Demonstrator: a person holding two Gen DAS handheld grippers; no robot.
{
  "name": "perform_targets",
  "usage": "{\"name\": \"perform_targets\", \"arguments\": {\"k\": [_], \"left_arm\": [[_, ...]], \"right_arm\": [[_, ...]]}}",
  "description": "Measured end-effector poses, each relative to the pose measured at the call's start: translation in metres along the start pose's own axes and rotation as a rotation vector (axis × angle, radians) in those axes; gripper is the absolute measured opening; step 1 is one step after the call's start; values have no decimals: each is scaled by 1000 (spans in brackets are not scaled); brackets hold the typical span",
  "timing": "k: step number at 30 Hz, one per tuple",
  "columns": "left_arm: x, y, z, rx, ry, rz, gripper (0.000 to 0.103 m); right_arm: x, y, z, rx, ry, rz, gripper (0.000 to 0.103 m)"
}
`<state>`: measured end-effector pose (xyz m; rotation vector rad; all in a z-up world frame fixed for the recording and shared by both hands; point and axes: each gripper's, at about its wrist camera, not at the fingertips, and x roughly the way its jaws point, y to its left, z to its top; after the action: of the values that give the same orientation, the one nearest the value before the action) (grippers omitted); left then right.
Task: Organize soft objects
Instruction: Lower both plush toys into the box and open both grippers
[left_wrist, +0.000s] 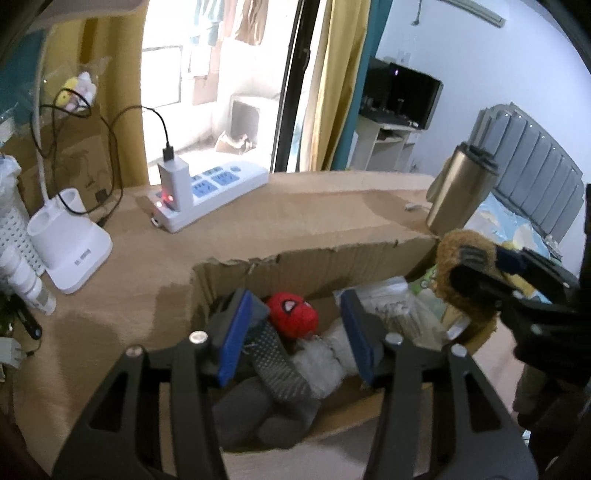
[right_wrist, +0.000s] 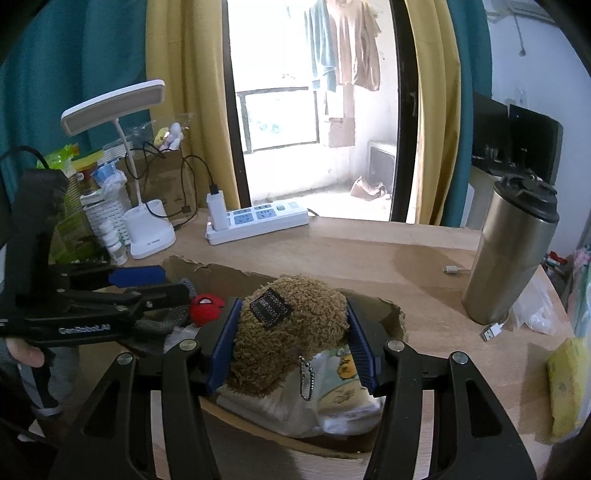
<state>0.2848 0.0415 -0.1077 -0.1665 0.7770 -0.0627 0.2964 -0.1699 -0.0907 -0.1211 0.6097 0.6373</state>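
A torn cardboard box (left_wrist: 236, 269) sits on the wooden desk and holds soft things: a red spider-mask plush (left_wrist: 292, 314), grey socks (left_wrist: 258, 410), a white fluffy item (left_wrist: 320, 363) and plastic-wrapped packets (left_wrist: 391, 306). My left gripper (left_wrist: 295, 341) is open and empty, its fingers reaching into the box above the socks. My right gripper (right_wrist: 291, 345) is shut on a brown fuzzy plush (right_wrist: 291, 325) with a black label and a ball chain, held over the box's right end above white packets (right_wrist: 332, 395). The brown plush also shows in the left wrist view (left_wrist: 461, 273).
A white power strip (right_wrist: 258, 221) with a charger, a white desk lamp (right_wrist: 147, 232), a white basket (right_wrist: 99, 210) and small bottles (right_wrist: 114, 240) stand at the back left. A steel tumbler (right_wrist: 509, 254) stands at the right. A yellow pack (right_wrist: 567, 387) lies at the desk's right edge.
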Motion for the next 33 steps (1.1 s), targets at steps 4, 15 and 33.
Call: {"name": "perform_targets", "arguments": {"k": [4, 15, 33], "left_arm": [[-13, 5, -2, 1, -31, -12, 52], [-37, 32, -10, -16, -83, -3, 52], [-41, 59, -13, -59, -100, 4, 52]], "right_arm": [[2, 12, 4, -22, 9, 5, 57], [22, 42, 18, -68, 31, 19, 58], [54, 49, 23, -57, 105, -8, 77]]}}
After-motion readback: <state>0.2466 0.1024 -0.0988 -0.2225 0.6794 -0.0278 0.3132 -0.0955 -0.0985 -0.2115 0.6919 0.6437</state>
